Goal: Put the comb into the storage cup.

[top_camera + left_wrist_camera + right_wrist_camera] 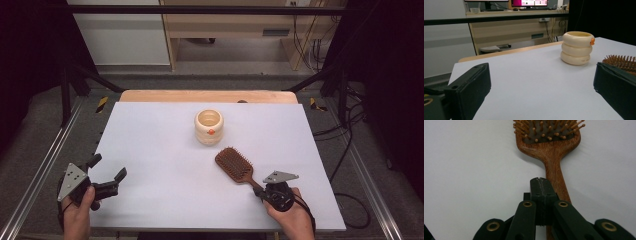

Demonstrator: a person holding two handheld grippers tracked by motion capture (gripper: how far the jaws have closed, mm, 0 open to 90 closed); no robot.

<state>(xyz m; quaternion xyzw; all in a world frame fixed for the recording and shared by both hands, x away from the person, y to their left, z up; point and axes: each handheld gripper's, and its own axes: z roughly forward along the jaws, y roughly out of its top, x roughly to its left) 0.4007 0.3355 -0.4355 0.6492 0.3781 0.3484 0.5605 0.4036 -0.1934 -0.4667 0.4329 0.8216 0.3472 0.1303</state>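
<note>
Hairbrush (234, 164) lies flat on the white table (160, 150), bristles up. It is on the right side, near the front, and its handle points back at the person's right hand.

Far on the left, the left tongs (108, 167) sit low by the table's edge in the person's hand. They are spread wide and have nothing between them. They are well apart from everything, so not much can go wrong there. If they swing in fast, though, they could bump something.

In the middle, farther back, stands a cream cup (209, 126) shaped like stacked rings, with a small orange bit on its side. The brush head lies near it, but they do not touch. A push along the handle could make the brush slide up into the cup. Then the cup could scoot back or tip over.

On the right, the right tongs (541, 182) are pressed together, with nothing pinched. Their tip is right over the brush handle, a bit to one side of it. I cannot tell if it touches the wood.

Shut tongs cannot pick the brush up. They have to open first. If they press down off to one side, the round handle could roll or the brush could spin away. A grab at the very end of the handle could let the heavy head droop.
</note>
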